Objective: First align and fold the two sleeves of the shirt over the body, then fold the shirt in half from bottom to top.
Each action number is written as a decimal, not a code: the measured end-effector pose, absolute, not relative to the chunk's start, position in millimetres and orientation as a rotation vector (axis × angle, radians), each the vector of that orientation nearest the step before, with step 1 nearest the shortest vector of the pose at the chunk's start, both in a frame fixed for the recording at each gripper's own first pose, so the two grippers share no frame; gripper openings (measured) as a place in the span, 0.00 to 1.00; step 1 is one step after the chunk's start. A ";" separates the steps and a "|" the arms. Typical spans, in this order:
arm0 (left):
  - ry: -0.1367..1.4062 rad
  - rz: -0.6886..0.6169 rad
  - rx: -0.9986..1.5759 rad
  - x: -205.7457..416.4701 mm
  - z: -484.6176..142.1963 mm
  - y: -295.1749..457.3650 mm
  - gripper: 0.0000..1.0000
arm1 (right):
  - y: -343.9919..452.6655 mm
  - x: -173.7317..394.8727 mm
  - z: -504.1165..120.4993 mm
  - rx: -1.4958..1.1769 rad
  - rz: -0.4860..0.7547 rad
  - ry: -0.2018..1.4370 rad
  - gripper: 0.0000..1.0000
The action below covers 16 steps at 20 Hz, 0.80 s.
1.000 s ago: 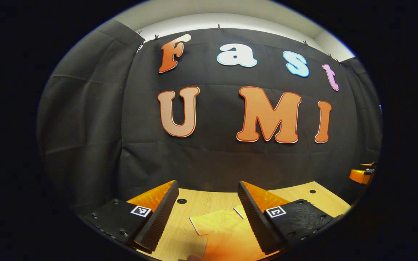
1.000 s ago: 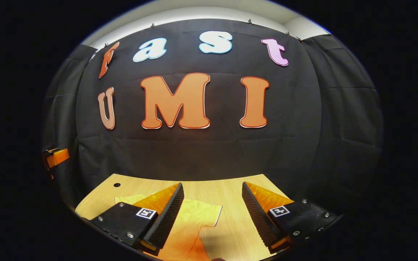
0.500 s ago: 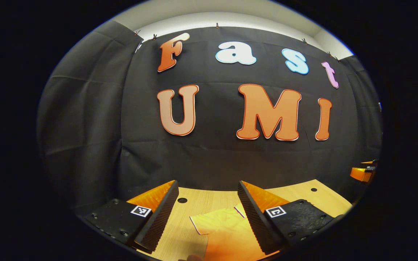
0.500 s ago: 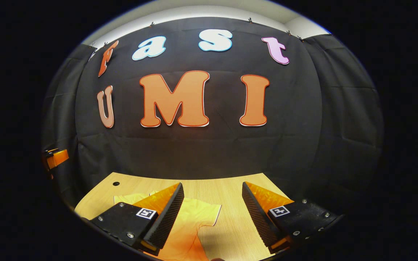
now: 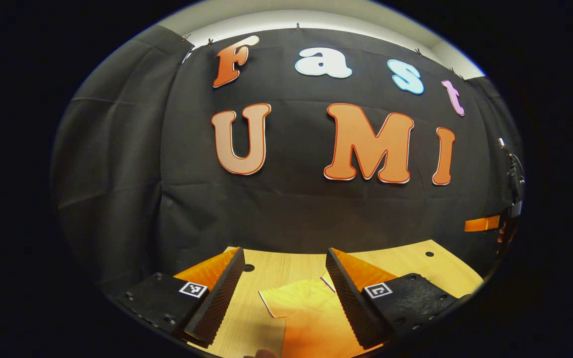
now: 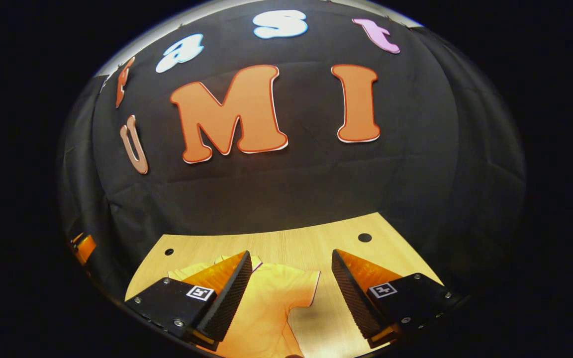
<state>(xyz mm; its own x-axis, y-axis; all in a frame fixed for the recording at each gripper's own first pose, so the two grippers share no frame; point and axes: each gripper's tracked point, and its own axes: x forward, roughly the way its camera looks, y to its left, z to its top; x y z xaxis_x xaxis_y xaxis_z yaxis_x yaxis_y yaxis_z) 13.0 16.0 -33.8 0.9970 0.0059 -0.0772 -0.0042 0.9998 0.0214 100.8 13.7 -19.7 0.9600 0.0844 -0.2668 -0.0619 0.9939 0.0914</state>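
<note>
Left claw (image 5: 285,271) is hanging released above the table (image 5: 416,261), the shirt (image 5: 306,318) lying flat beneath its gap, one sleeve (image 5: 279,303) pointing left. Right claw (image 6: 291,273) is hanging released too, the other sleeve (image 6: 304,288) pointing right; the shirt's lower body is running out of view

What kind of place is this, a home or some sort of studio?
Probably a recording booth, not a home: black cloth wall pinned up behind a bare wooden table, with a yellow shirt laid flat and both grippers, left and right, open above it.
</note>
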 end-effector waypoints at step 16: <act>0.230 0.112 0.050 24.2 -94.0 84.6 0.98 | 0.7 217.3 -267.7 0.118 -0.070 1.091 0.99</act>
